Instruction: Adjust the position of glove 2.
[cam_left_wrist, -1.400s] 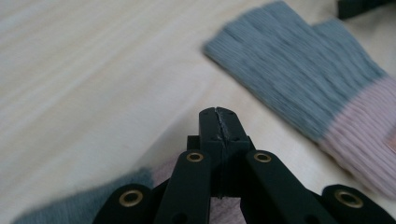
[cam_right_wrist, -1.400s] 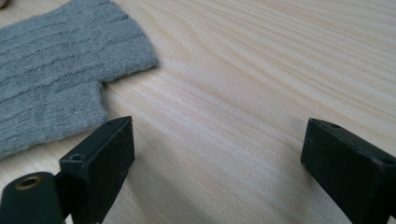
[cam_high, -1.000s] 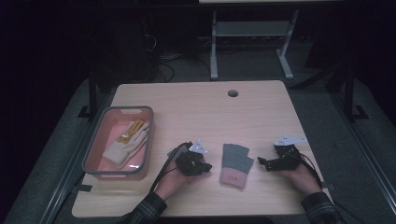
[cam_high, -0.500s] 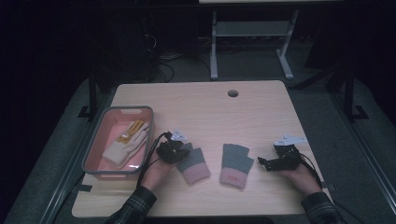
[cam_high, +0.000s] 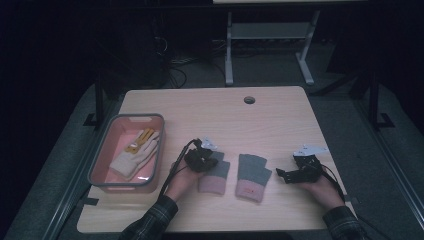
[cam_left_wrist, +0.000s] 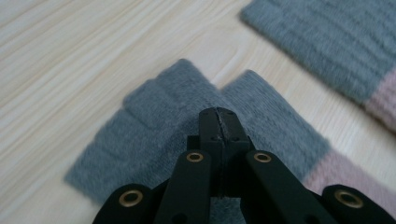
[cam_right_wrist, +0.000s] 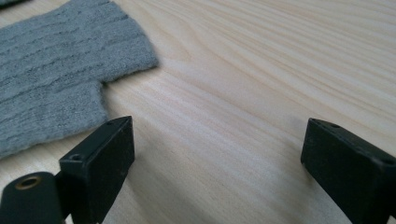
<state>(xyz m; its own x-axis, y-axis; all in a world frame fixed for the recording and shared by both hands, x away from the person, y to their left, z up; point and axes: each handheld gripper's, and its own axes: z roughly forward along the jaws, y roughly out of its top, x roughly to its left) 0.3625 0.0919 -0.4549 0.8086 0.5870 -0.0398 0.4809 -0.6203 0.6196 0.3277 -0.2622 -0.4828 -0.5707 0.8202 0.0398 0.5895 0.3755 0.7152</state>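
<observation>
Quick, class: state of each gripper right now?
Left gripper: shut over the left grey glove; a pinch cannot be told.
Right gripper: open, holding nothing.

Dim and underexposed in the high view, with near-black surroundings beyond the table (cam_high: 280, 120). Bright, even, soft in both gripper views, with faint shadows. Slightly blurred on the far grey glove (cam_left_wrist: 327, 42); out of focus on near tongs.

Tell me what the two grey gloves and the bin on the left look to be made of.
Left grey glove and right grey glove: soft knit, likely wool or acrylic; ribbed rows, fuzzy matte surface and pink cuffs show. Bin: probably moulded plastic, grey rim with pinkish walls, smooth with a slight sheen. The left gripper sits shut on the left grey glove.
</observation>
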